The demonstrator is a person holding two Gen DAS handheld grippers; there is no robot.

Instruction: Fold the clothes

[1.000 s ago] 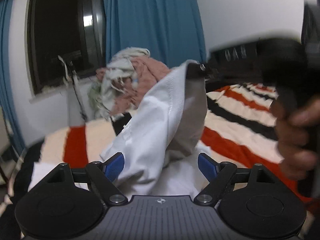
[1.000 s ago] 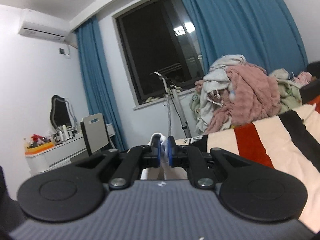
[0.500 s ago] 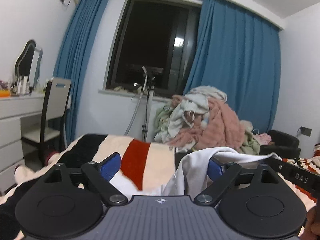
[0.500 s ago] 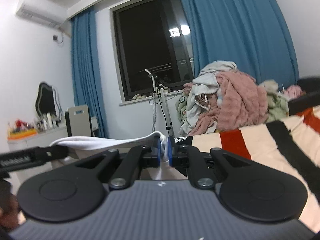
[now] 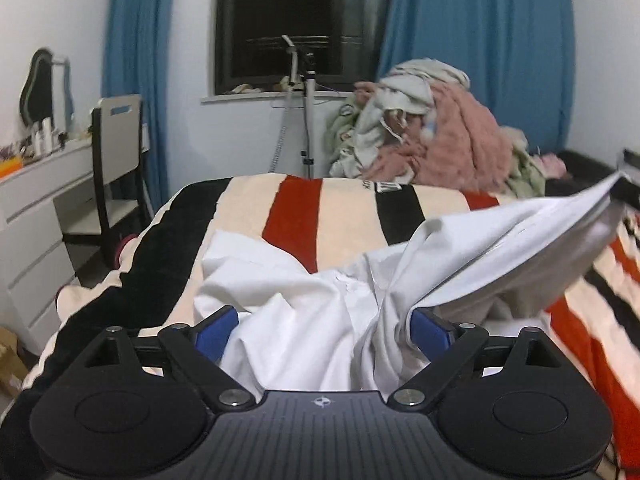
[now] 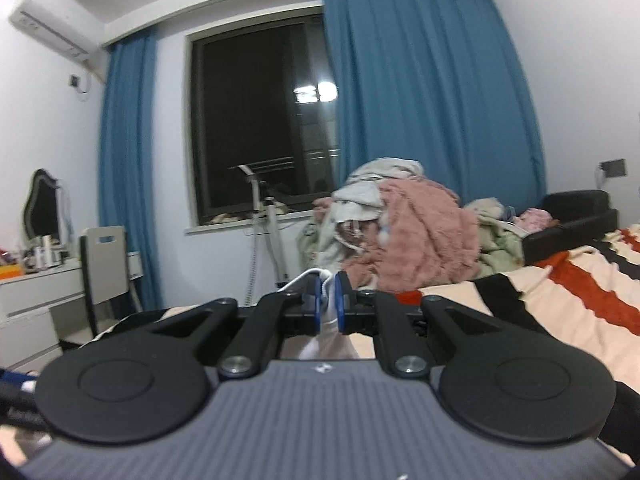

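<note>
Left wrist view: white garment (image 5: 320, 304) heaped on the striped blanket (image 5: 296, 208), bunched up between and just ahead of the left gripper (image 5: 324, 330), whose blue pads stand wide apart with cloth lying loose between them, nothing pinched. From that heap, one edge stretched taut up and away to the right, toward the frame's right border, where a dark shape, probably the other gripper, takes it; long axis of the lifted part thus running from near centre to upper right. Laundry pile (image 5: 432, 136) well beyond, at the far end of the bed. Right wrist view: right gripper (image 6: 328, 306) clamped on a white fold of the garment (image 6: 324, 280), pads nearly together with cloth showing between and hanging below; rest of the garment hidden under the gripper body. Judged from this: free, crumpled end nearest the left jaws, directly in the gap, so closing there on an edge looks like the hinge of the coming move, to spread the piece flat for folding.
</note>
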